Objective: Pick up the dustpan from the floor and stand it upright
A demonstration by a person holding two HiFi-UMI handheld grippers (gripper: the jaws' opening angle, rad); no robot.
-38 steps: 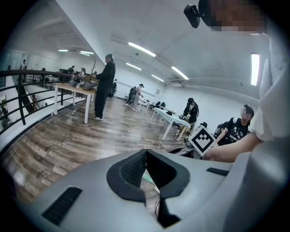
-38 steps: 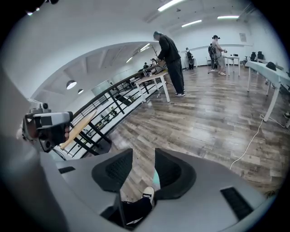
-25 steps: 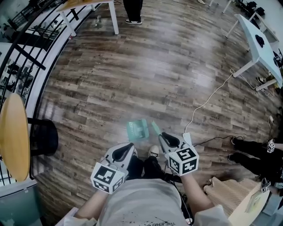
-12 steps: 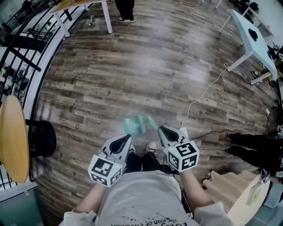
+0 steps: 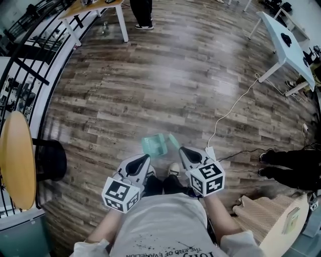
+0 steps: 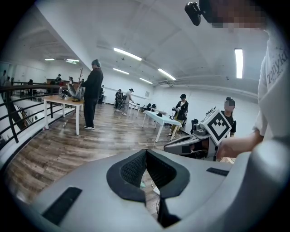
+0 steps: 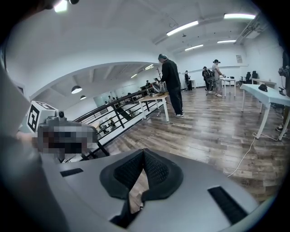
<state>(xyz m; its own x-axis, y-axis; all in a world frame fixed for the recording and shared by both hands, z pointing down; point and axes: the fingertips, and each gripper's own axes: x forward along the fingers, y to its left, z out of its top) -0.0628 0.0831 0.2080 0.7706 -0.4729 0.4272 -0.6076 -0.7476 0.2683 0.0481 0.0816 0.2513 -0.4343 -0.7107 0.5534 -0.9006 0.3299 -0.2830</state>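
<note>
You hold two grippers, and there is one dustpan. It lies flat on the wood floor, just ahead of your feet and between the lines of the two grippers. Its pan is a squarish teal patch. One narrow teal bar lies just to the right of the pan, and that bar gives the long axis. It runs away from you, slanting from its far end at upper left to its near end at lower right. The near end stops close in front of the right gripper. The picture is too small and soft to show how bar and pan join, or which way the pan's mouth faces.

Your right gripper's jaws have just been closing. In the right gripper view the ribbed pads meet at their tips, and only bare floorboards show through the gap below, so it grips nothing. Your left gripper is closed and empty as well, with its pads touching at the tips. A sliver of teal shows through the gap beneath them, on the floor beyond.

Around you there are three tables: one white table at upper right, one wooden table at upper left, and one round yellow table top at the left edge. One white cable trails across the boards.
</note>
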